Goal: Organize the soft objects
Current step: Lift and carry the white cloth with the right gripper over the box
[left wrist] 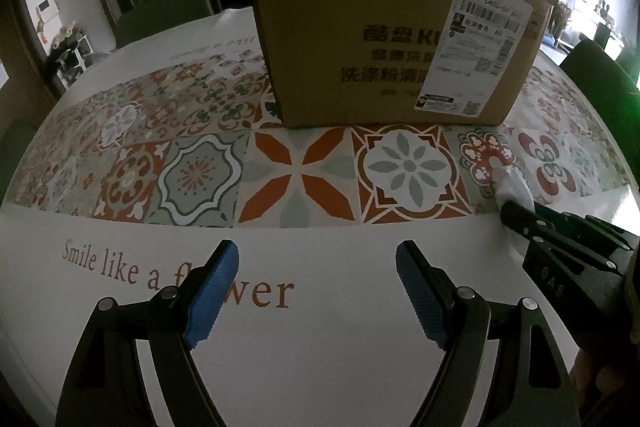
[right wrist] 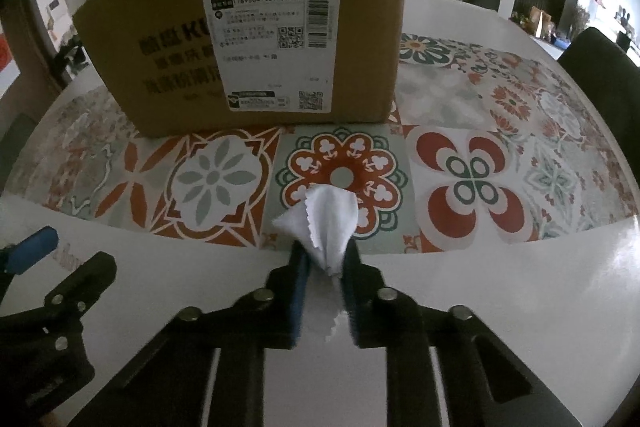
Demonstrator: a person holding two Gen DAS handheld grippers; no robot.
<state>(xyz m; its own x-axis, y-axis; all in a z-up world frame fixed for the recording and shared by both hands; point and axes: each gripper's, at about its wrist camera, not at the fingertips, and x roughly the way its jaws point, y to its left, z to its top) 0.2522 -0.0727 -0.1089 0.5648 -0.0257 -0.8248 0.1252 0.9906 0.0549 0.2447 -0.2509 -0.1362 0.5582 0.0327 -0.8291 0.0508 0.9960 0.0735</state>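
Note:
A small white cloth (right wrist: 323,223) with a zigzag edge is bunched between the blue pads of my right gripper (right wrist: 325,255), which is shut on it just above the patterned tablecloth (right wrist: 224,179). The same cloth (left wrist: 514,189) shows at the right of the left wrist view, with a black finger of the right gripper (left wrist: 532,223) below it. My left gripper (left wrist: 318,259) stands open over the white strip of the tablecloth with nothing between its blue pads. A brown cardboard box (right wrist: 256,27) with a white shipping label stands just beyond the cloth.
The cardboard box (left wrist: 384,39) takes up the middle of the table. A dark green chair back (right wrist: 600,67) stands at the table's right edge. The left gripper's fingers (right wrist: 32,251) show at the left of the right wrist view. The room behind is dim.

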